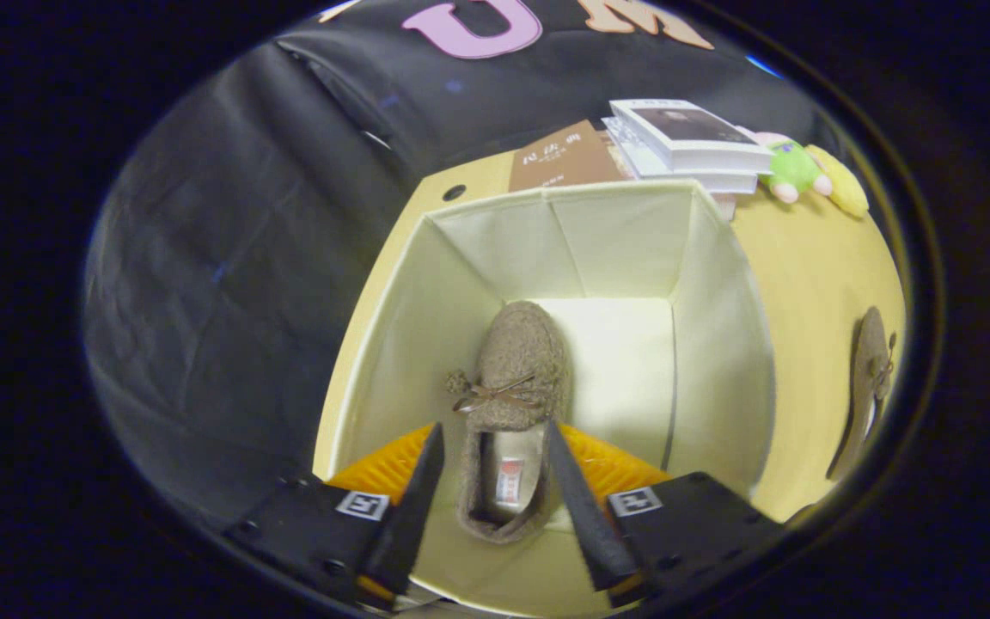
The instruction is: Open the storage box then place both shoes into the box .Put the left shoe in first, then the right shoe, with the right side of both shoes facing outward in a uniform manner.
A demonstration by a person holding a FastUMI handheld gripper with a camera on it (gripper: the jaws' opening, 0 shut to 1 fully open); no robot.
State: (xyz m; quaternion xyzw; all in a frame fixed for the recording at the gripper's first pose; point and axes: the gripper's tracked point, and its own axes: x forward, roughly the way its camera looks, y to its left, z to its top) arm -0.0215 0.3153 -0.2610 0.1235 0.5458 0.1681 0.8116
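Note:
The cream fabric storage box (718, 344) stands open on the yellow table, just ahead of my fingers. One brown fuzzy shoe (516, 361) with a small bow lies inside it along the left wall, toe pointing away, heel toward me. My gripper (493, 427) hangs over the box's near edge with its fingers on either side of the shoe's heel opening. The right fingertip (557, 443) is at the shoe's edge; a narrow gap shows at the left one. The other brown shoe (869, 387) lies on the table to the right of the box.
Behind the box lie a brown book (564, 159) and a stack of white books (693, 146). A green and yellow plush toy (804, 172) sits to their right. Black cloth hangs to the left of the table (813, 284).

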